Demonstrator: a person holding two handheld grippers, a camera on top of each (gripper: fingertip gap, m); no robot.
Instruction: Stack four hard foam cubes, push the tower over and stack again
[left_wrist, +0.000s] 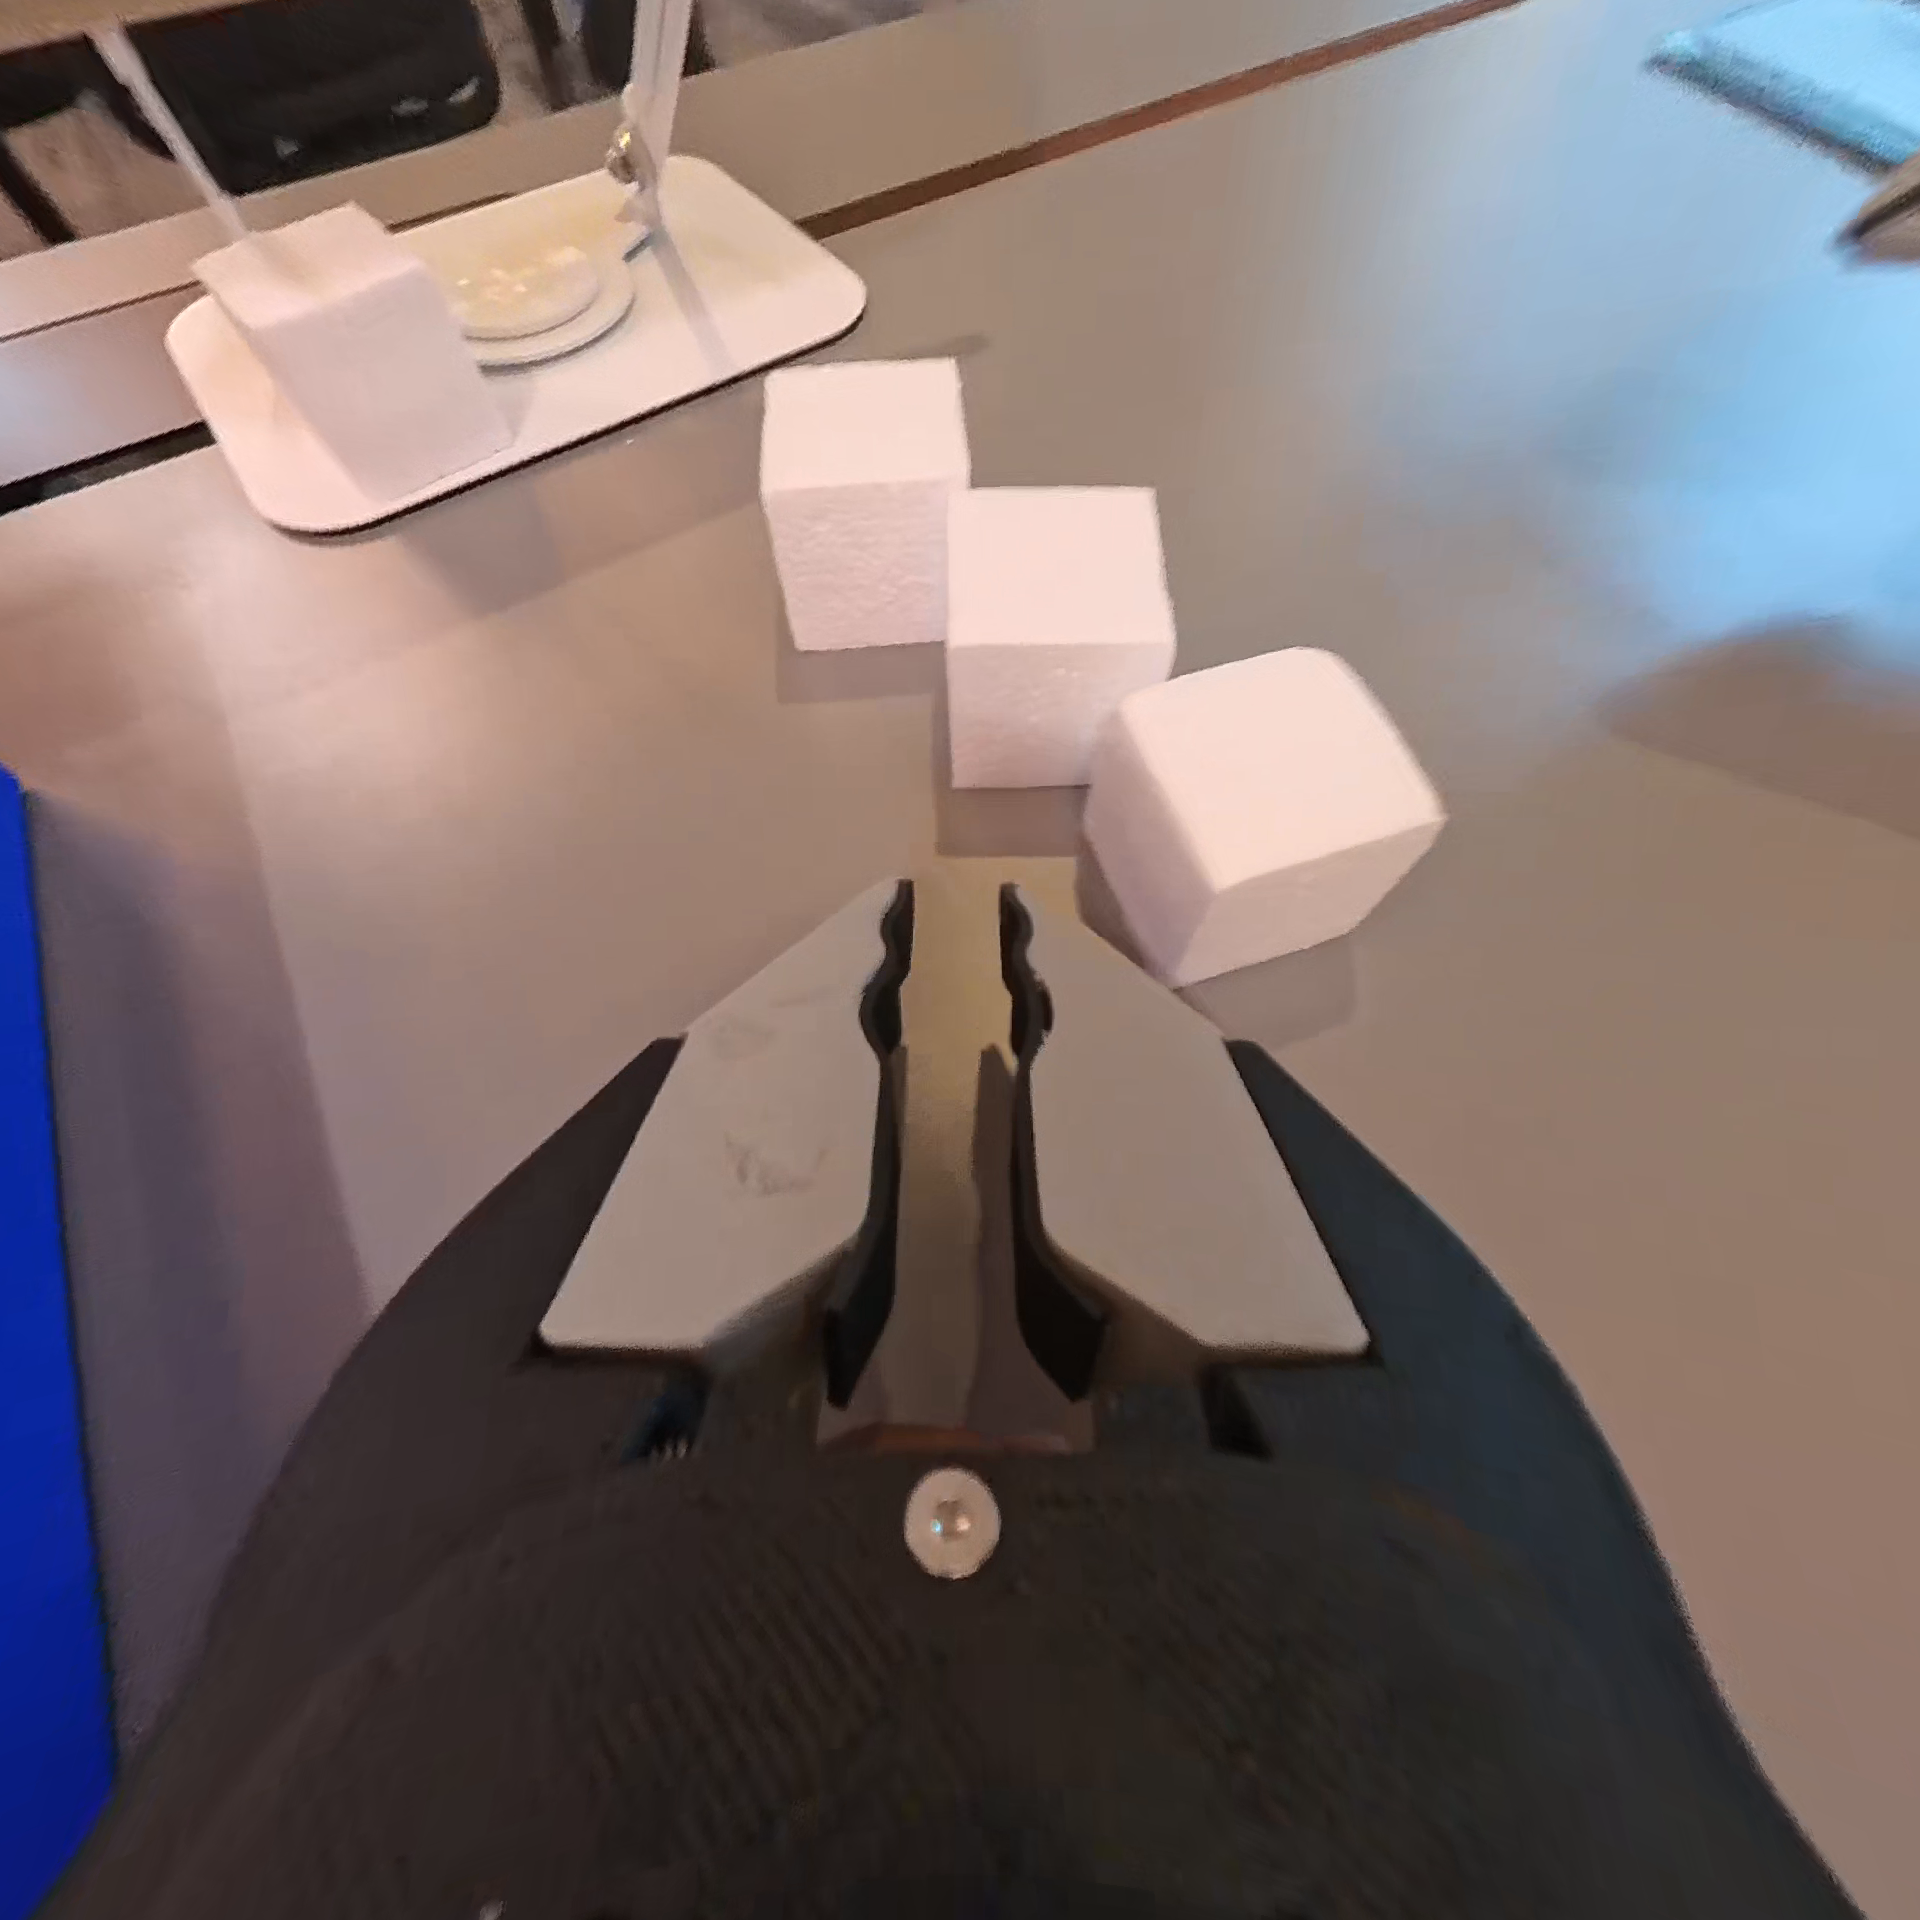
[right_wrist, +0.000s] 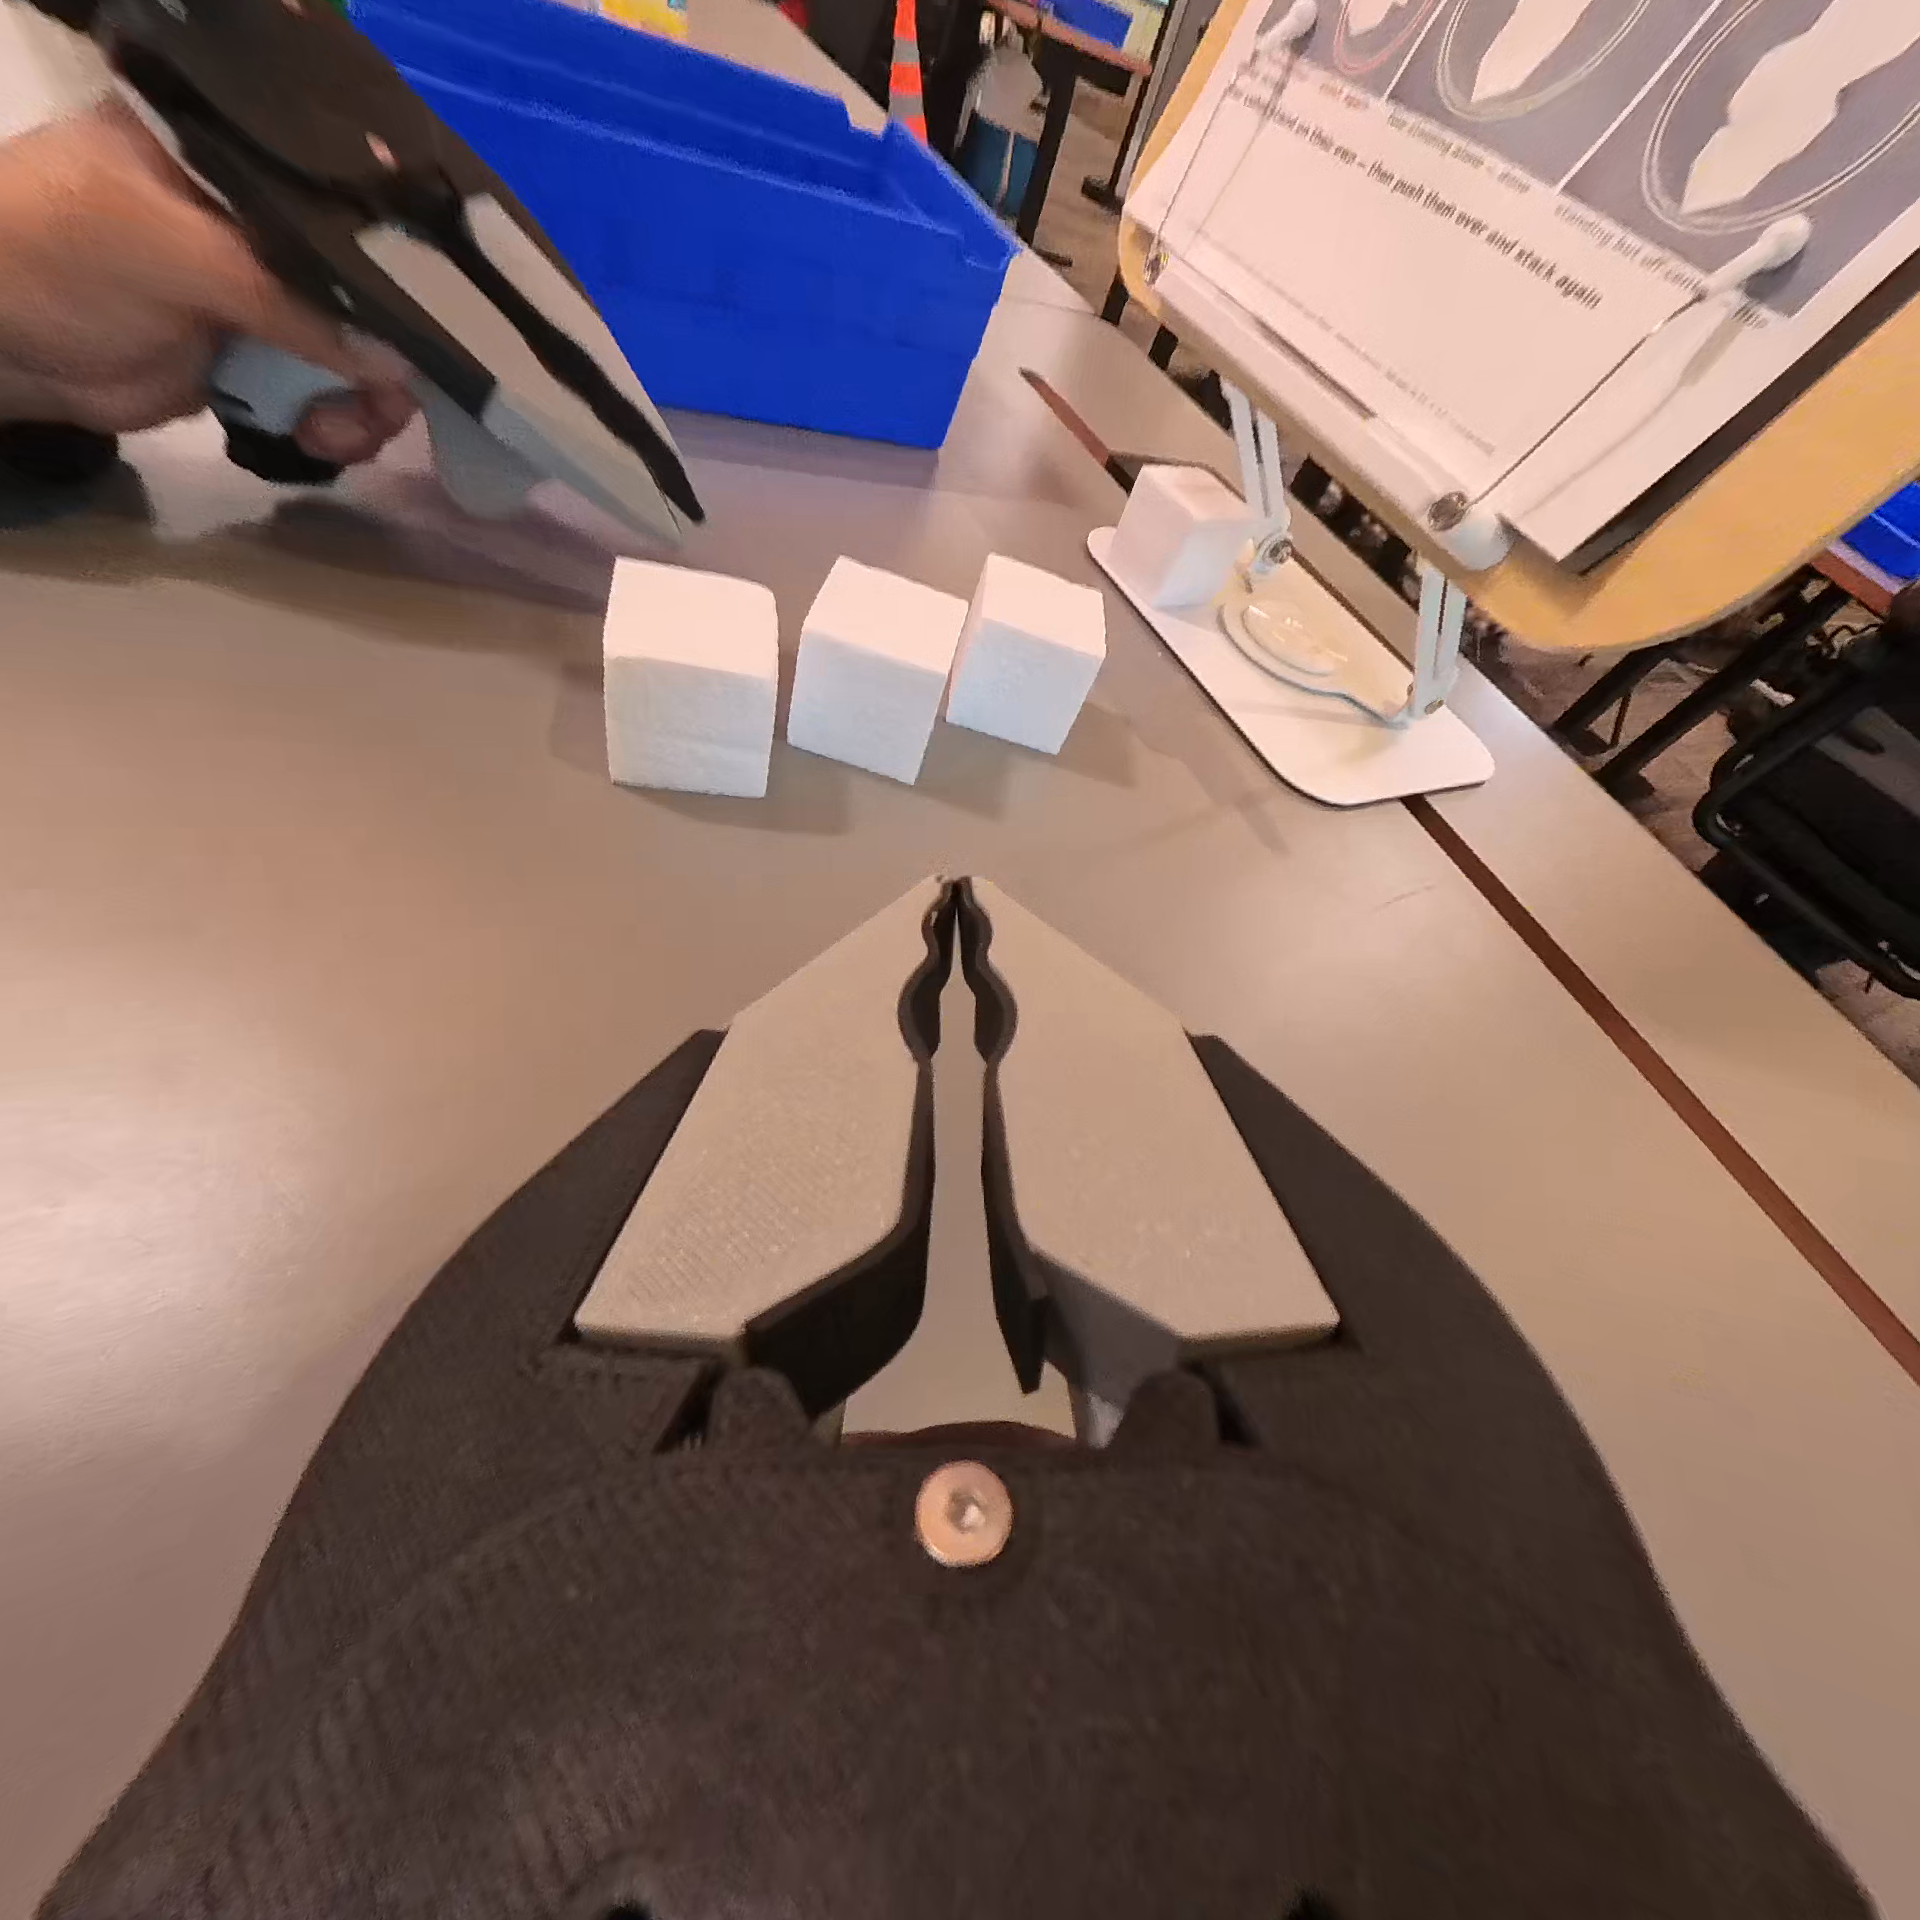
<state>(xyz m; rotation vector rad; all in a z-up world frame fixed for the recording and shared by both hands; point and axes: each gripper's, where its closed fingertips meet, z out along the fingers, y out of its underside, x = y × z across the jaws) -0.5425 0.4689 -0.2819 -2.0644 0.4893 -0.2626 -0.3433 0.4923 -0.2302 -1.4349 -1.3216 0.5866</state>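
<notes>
Three white foam cubes stand in a row on the grey table: the nearest, the middle and the far one. In the right wrist view they are the left, middle and right cubes. A fourth cube sits on the white base of a stand. My left gripper is slightly open and empty, just short of the nearest cube; it also shows in the right wrist view, held by a hand above the left cube. My right gripper is shut and empty, well short of the row.
A blue bin stands behind the cubes and shows at the left edge of the left wrist view. A tilted board with a sheet stands on a white base plate. A brown seam runs along the table on the right. The gap from one gripper's tips to the other's is roughly 20 cm.
</notes>
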